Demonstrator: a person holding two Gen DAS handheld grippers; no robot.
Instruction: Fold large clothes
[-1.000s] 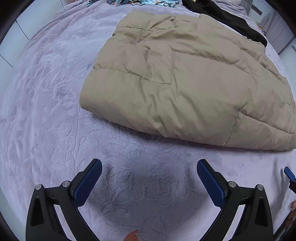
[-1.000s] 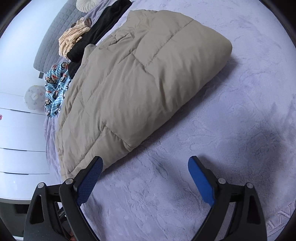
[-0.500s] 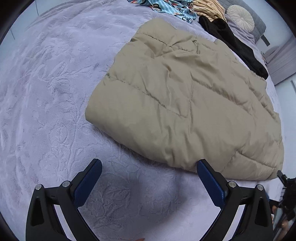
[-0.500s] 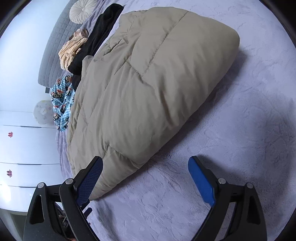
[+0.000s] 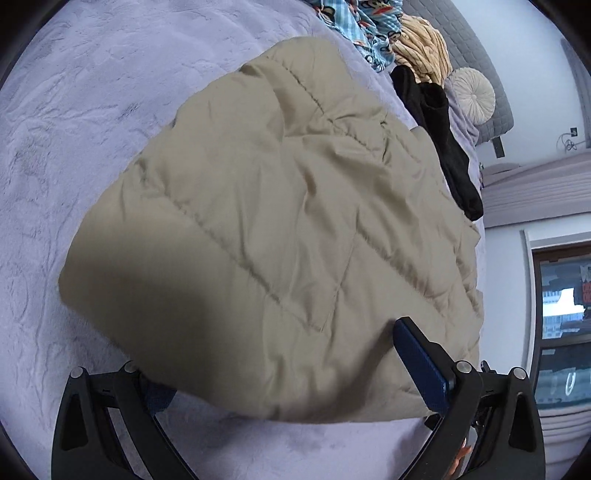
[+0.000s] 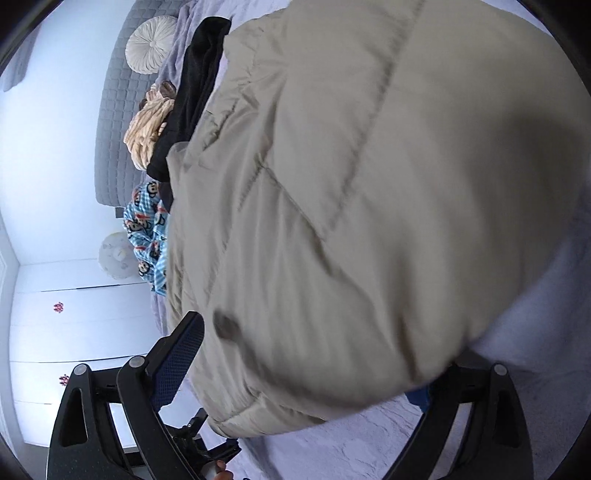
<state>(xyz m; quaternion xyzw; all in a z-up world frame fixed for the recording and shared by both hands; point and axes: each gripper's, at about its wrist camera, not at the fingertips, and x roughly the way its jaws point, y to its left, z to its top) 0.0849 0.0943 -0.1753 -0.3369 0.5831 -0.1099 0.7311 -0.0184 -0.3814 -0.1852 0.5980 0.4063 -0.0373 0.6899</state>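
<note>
A beige quilted jacket (image 5: 280, 206) lies folded on the lilac bed cover (image 5: 74, 110). My left gripper (image 5: 288, 373) is open at its near edge. Its left finger is tucked under the hem and mostly hidden, while the right blue pad (image 5: 421, 365) rests above the fabric. In the right wrist view the jacket (image 6: 369, 192) fills most of the frame. My right gripper (image 6: 303, 373) straddles a corner of it and its jaws are opening. One pad (image 6: 181, 354) shows beside the fabric and the other finger is hidden under the jacket. Neither pad presses on the cloth.
Behind the jacket lie a black garment (image 5: 439, 140), a blue monkey-print cloth (image 5: 365, 29) and a yellow fluffy cloth (image 5: 424, 51). A round cushion (image 5: 472, 92) leans on the grey headboard (image 6: 114, 110). White wardrobe doors (image 6: 74, 314) and a window (image 5: 565, 314) flank the bed.
Both grippers have come forward and down to the jacket's near edge and rolled. The hem, earlier ahead of the fingers, now lies between each pair.
</note>
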